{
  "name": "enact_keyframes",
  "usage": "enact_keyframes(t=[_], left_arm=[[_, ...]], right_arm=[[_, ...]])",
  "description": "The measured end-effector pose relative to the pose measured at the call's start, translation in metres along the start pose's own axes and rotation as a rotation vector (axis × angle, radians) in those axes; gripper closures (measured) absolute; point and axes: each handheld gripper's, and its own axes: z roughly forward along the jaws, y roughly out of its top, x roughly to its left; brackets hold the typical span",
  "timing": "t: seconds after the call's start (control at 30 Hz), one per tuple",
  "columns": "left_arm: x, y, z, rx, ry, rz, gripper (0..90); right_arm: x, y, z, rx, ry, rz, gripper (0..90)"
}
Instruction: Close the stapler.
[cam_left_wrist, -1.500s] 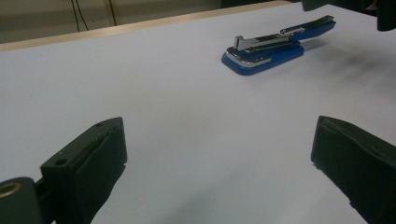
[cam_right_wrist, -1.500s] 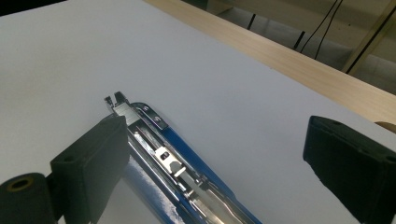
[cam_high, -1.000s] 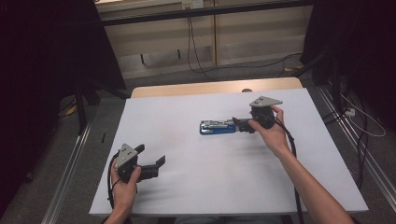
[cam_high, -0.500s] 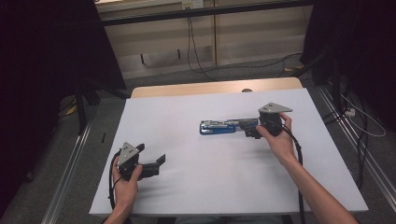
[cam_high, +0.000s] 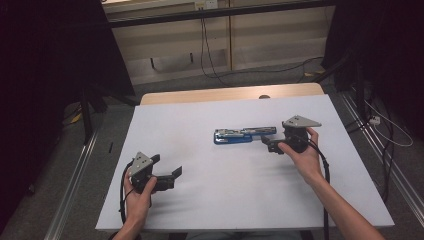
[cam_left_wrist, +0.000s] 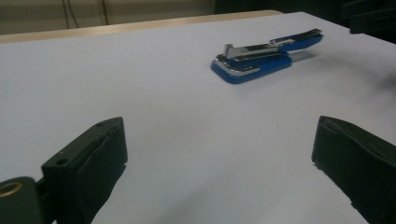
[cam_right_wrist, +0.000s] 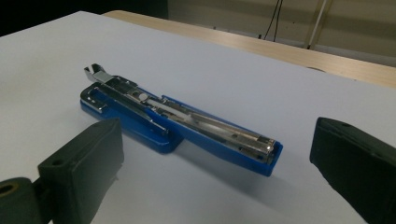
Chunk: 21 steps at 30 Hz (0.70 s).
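Note:
A blue stapler (cam_high: 244, 134) lies opened out flat near the middle of the white table (cam_high: 220, 200), its metal magazine facing up. In the right gripper view the stapler (cam_right_wrist: 182, 123) stretches across just beyond the jaws, with its long arm ending near the right jaw. My right gripper (cam_high: 269, 144) is open just right of the stapler's far end and holds nothing. My left gripper (cam_high: 167, 166) rests open at the table's front left, far from the stapler (cam_left_wrist: 264, 58), which lies ahead of it to the right.
A wooden strip (cam_high: 225, 94) borders the table's back edge. Metal rails (cam_high: 75, 185) run along the floor on both sides, and cables (cam_high: 385, 125) lie on the floor to the right. A low wall (cam_high: 200, 35) stands behind the table.
The stapler's upper arm has swung out to the right and now lies extended. My right gripper has drawn back to the right and toward the front. The left gripper has stayed put.

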Motion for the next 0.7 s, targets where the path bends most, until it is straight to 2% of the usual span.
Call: enact_keyframes(t=[0.03, 0.07, 0.13, 0.23, 0.3, 0.33, 0.37, 0.5, 0.57, 0.63, 0.7], left_arm=[[-0.002, 0.002, 0.001, 0.003, 0.002, 0.014, 3.6], [-0.003, 0.004, 0.003, 0.004, -0.006, 0.016, 3.6], [-0.007, 0.007, 0.007, 0.000, 0.010, 0.012, 3.7], [-0.013, 0.012, 0.015, 0.011, -0.014, 0.037, 5.1], [-0.018, 0.015, 0.019, 0.010, -0.021, 0.104, 5.1], [-0.021, 0.016, 0.021, 0.012, -0.021, 0.129, 5.0], [-0.022, 0.017, 0.023, 0.014, -0.033, 0.129, 5.0], [-0.023, 0.019, 0.037, 0.024, -0.072, 0.083, 5.0], [-0.021, 0.020, 0.045, 0.034, -0.054, 0.072, 5.9], [-0.020, 0.021, 0.051, 0.032, -0.058, 0.062, 5.9], [-0.018, 0.023, 0.055, 0.021, -0.037, 0.078, 6.0]], right_arm=[[0.000, -0.002, -0.001, 0.005, 0.003, 0.002, 2.4], [0.001, -0.003, -0.001, 0.005, 0.007, 0.001, 2.3], [0.000, -0.007, -0.001, 0.007, 0.028, 0.017, 2.3], [0.001, -0.008, -0.001, 0.005, 0.041, 0.013, 2.8], [0.001, -0.007, -0.003, -0.008, 0.050, -0.007, 3.4], [0.002, -0.007, -0.003, -0.013, 0.049, -0.003, 3.5], [0.002, -0.007, -0.003, -0.014, 0.052, -0.001, 3.8], [0.004, -0.007, -0.003, -0.009, 0.068, -0.004, 6.9], [0.005, -0.008, -0.003, -0.005, 0.077, -0.011, 9.8], [0.005, -0.008, -0.003, -0.001, 0.086, -0.001, 10.7], [0.005, -0.009, -0.003, 0.000, 0.084, -0.003, 11.3]])
